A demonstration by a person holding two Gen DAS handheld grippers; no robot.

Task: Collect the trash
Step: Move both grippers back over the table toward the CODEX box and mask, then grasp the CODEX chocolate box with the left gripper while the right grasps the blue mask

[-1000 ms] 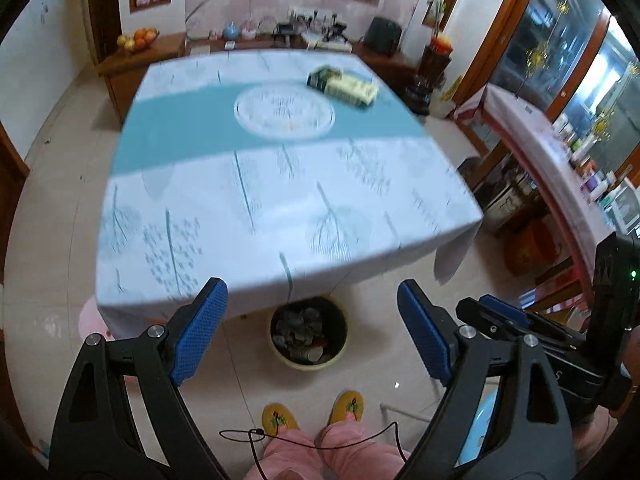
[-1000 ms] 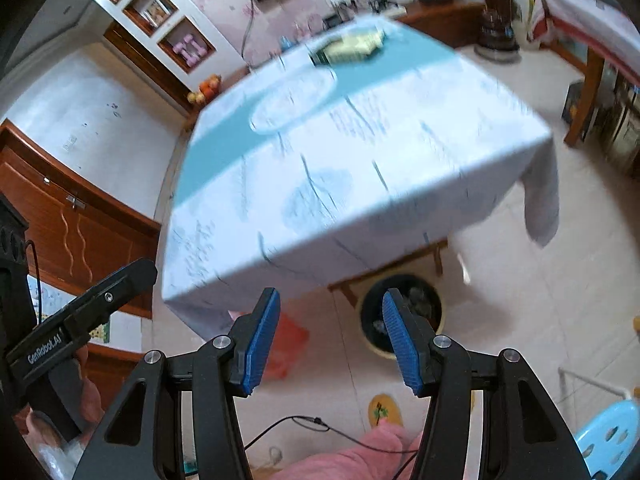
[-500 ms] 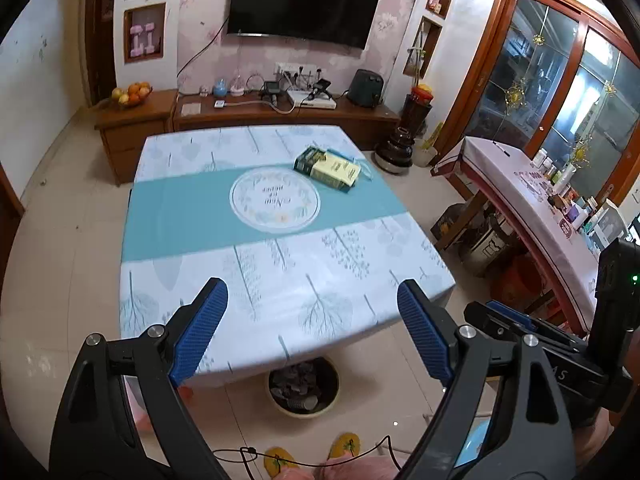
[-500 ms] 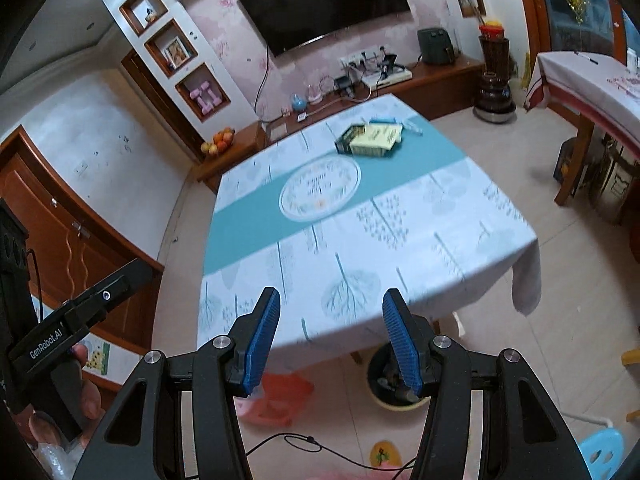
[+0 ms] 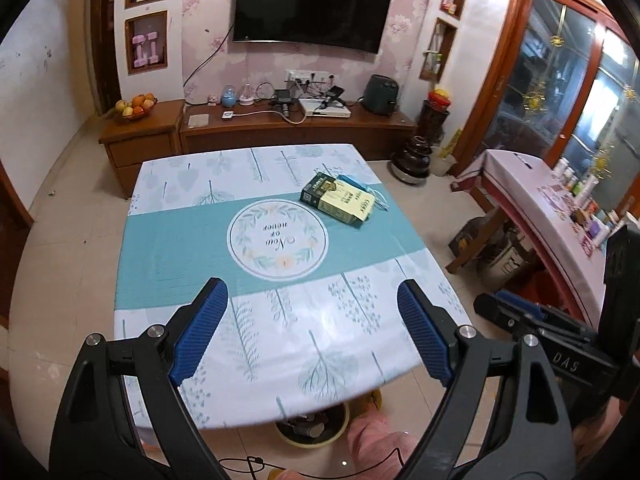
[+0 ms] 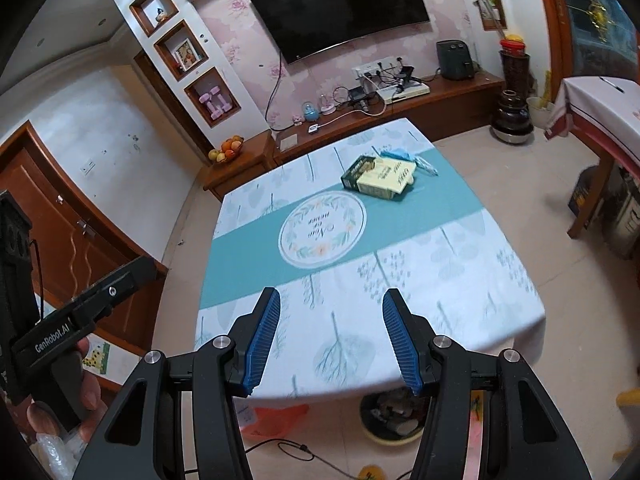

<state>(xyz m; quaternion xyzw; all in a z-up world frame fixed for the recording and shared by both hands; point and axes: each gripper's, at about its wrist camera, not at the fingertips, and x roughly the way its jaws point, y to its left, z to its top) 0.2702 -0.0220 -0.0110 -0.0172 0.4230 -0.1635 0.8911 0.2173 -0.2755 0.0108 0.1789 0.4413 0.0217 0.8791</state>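
Two grippers held released above the bench's near edge.
Left gripper (image 5: 312, 330) and right gripper (image 6: 330, 336) are spread empty; a carton (image 5: 340, 199) is seen near the far right corner.

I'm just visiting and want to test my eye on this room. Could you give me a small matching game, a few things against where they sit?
Things:
1. yellow and green box
2. fruit bowl
3. bin of trash
4. television

Places:
A. on the floor under the table's near edge
B. on the low wooden cabinet at the left
C. on the pink flowered wall
D. on the teal band of the tablecloth

Pairs: 1-D, 2-B, 3-A, 4-C
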